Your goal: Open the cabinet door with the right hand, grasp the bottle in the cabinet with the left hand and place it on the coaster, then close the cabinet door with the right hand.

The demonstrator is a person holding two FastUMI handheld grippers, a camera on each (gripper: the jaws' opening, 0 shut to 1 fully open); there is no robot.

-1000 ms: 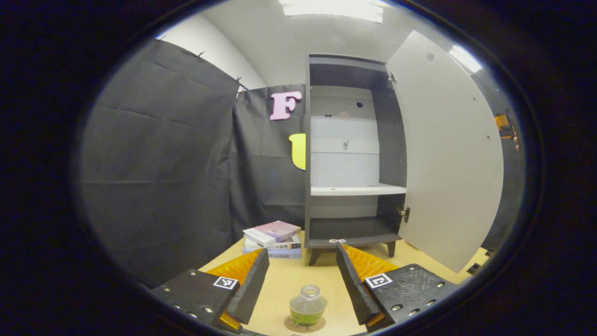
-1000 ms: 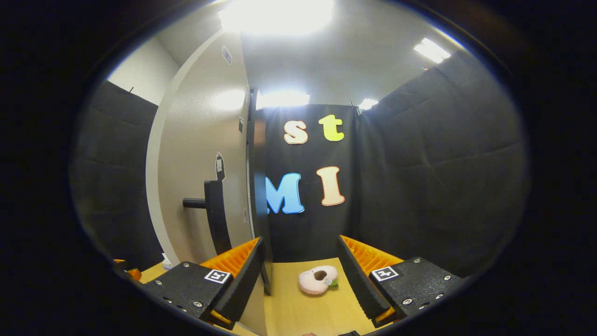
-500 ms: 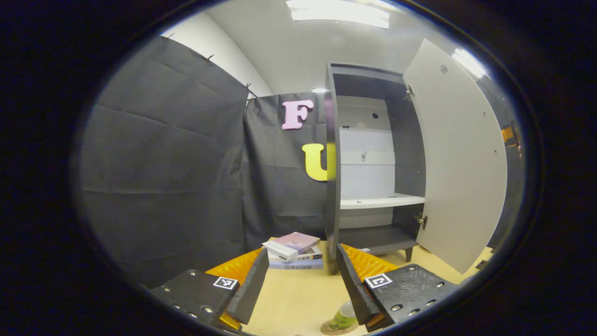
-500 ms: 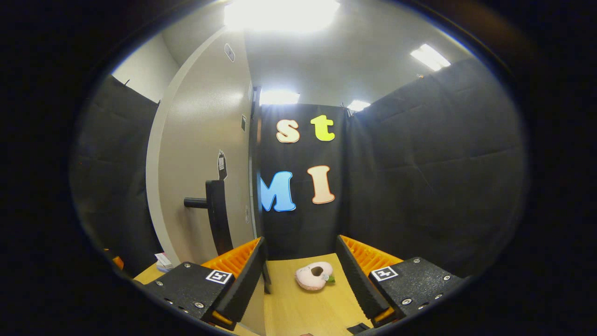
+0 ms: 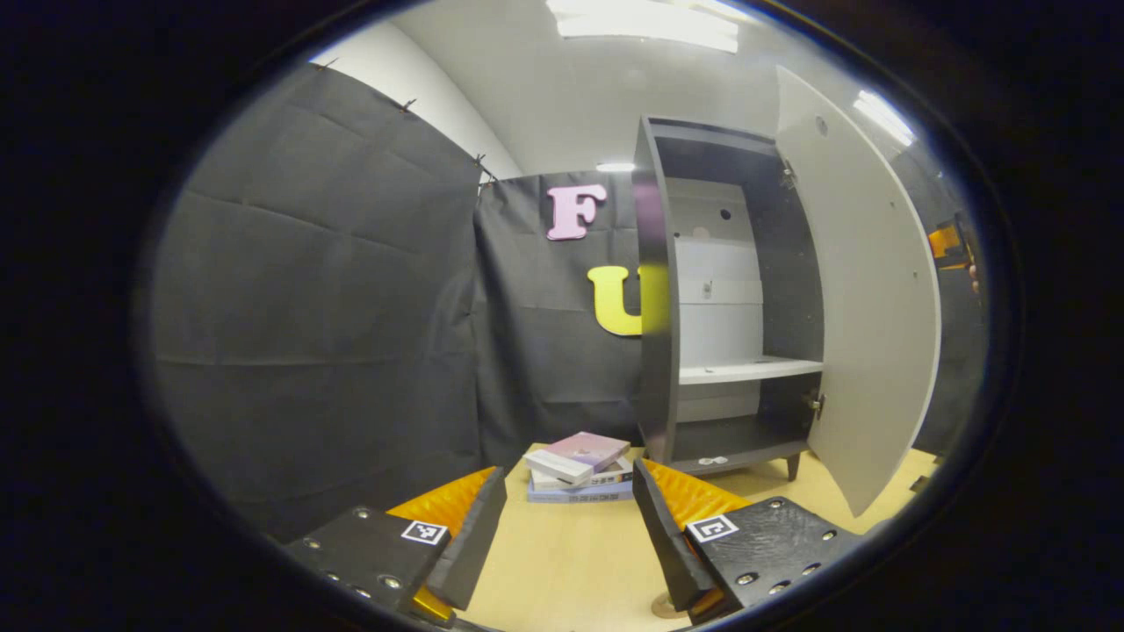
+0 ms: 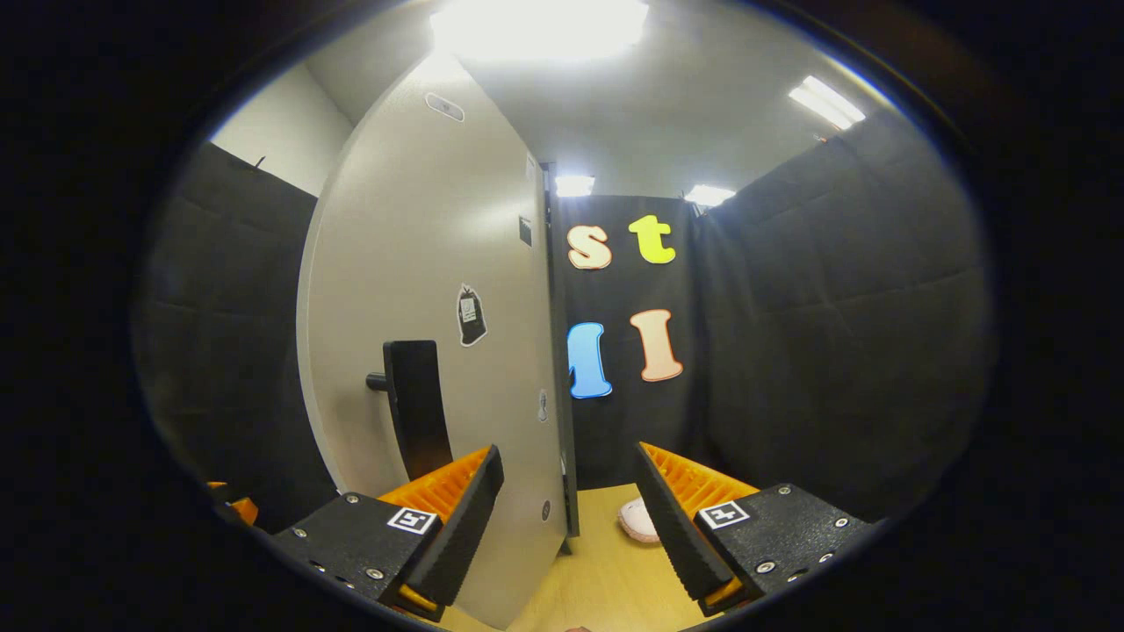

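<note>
The dark cabinet (image 5: 655,351) stands open at the back of the table, its shelves bare. Its pale door (image 5: 869,307) hangs out to the right. A sliver of the round coaster (image 5: 659,606) peeks out beside my left gripper's right finger; the bottle is hidden. My left gripper (image 5: 566,535) is open and holds nothing. In the right gripper view, the door's outer face (image 6: 421,246) with its black handle (image 6: 414,404) stands close ahead. My right gripper (image 6: 569,527) is open, the door's lower edge standing between its fingers.
A stack of books (image 5: 580,465) lies on the wooden table (image 5: 562,562) just left of the cabinet. A pink soft toy (image 6: 634,520) lies on the table past the door, half hidden by my right finger. Black cloth walls close in on all sides.
The left gripper view has swung left, and the bottle on the coaster has slid out of sight behind the right finger. The door has swung across the right gripper view, now covering more of it.
</note>
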